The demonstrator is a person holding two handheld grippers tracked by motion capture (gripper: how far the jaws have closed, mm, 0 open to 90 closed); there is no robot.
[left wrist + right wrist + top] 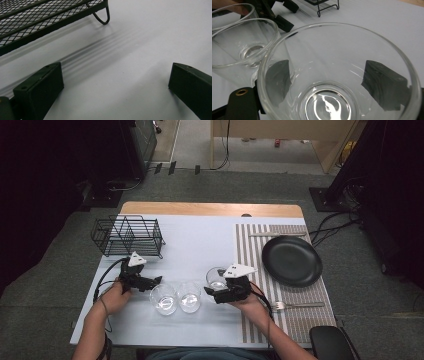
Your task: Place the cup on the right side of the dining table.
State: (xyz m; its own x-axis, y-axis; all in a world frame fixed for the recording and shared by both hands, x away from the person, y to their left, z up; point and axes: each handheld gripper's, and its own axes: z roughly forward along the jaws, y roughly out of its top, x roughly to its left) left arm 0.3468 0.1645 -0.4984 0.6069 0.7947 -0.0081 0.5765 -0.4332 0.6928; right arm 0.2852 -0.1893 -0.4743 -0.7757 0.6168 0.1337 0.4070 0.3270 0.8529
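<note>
My right gripper (216, 289) is shut on a clear drinking glass (216, 276) near the striped placemat's left edge. In the right gripper view the glass (337, 62) is upright, with a black jaw showing through its wall on each side. Two more empty glasses (163, 298) (189, 296) stand side by side to its left; the nearer one (244, 45) is close beside the held glass. My left gripper (156, 281) rests on the white table left of those glasses. Its jaws stand wide open over bare tabletop, with nothing between its pads (40, 87).
A black wire rack (127, 236) stands at the back left, its mesh edge (37, 20) just ahead of the left gripper. On the striped placemat (250, 255) lie a black plate (291, 260), a fork (297, 305) and a knife (277, 234).
</note>
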